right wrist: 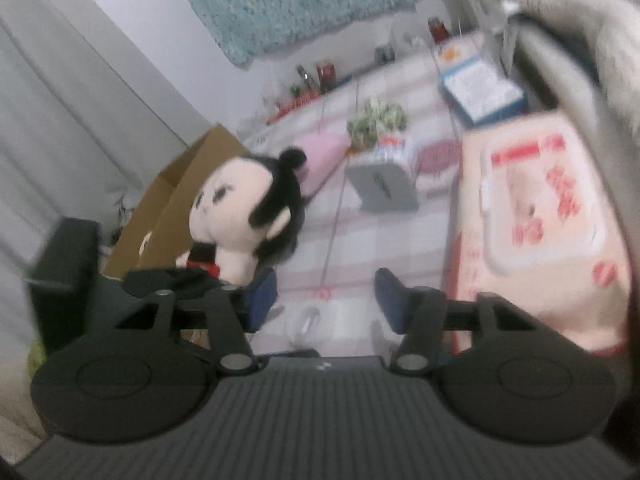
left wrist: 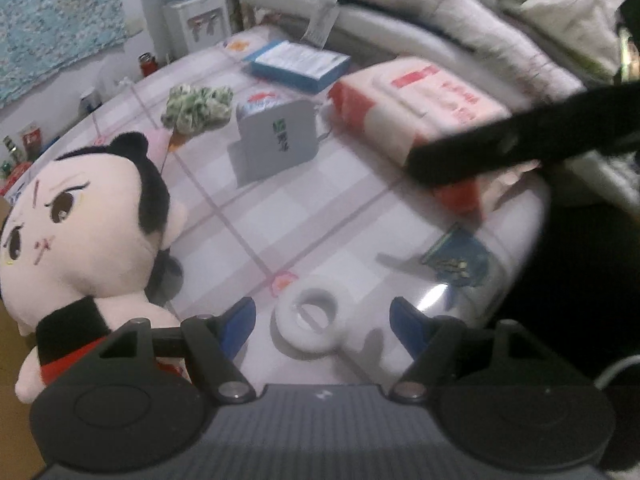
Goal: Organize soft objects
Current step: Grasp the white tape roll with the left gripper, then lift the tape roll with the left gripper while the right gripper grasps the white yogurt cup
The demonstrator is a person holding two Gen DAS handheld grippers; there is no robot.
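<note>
Left tongs (left wrist: pixel 322 322) (agape) above white ring (left wrist: pixel 310 320), plush doll (left wrist: pixel 84 240) left

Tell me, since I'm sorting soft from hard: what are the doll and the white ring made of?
Doll: plush fabric, matte and fuzzy, with stitched face details. White ring: looks like smooth hard plastic or a tape roll; its faint sheen leaves that open.

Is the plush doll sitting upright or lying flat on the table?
Upright: the plush doll sits with its head above its body.
</note>
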